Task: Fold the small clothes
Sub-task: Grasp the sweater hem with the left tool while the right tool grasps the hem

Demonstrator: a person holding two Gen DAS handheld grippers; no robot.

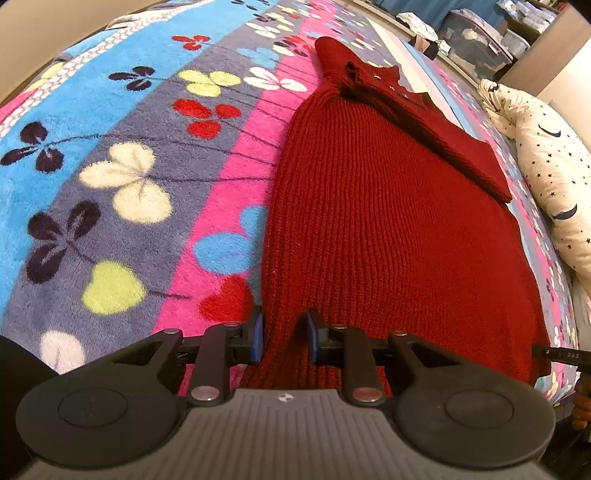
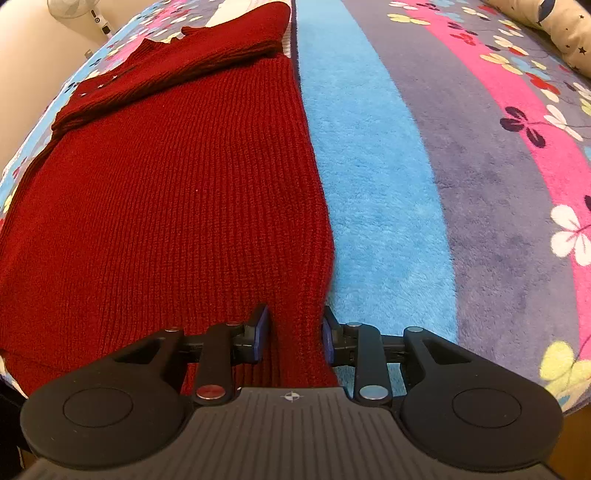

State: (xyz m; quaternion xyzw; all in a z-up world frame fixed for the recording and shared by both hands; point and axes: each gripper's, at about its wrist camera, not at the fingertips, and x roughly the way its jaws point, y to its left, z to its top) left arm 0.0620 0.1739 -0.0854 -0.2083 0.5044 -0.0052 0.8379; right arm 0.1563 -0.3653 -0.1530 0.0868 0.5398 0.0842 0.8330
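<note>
A dark red ribbed knit sweater [image 1: 388, 206] lies flat on a flowered fleece blanket [image 1: 122, 177], with a sleeve folded across its upper part. My left gripper [image 1: 285, 338] is at the sweater's near left hem corner, its blue pads closed on a bunch of the knit. In the right wrist view the same sweater [image 2: 166, 192] fills the left half. My right gripper [image 2: 295, 338] is at the near right hem corner, its pads pinching the knit edge.
The blanket [image 2: 461, 184] covers a bed. A cream pillow with stars [image 1: 554, 177] lies at the bed's right edge. Storage bins and clutter [image 1: 476, 33] stand beyond the bed. A white fan [image 2: 74, 7] stands by the wall.
</note>
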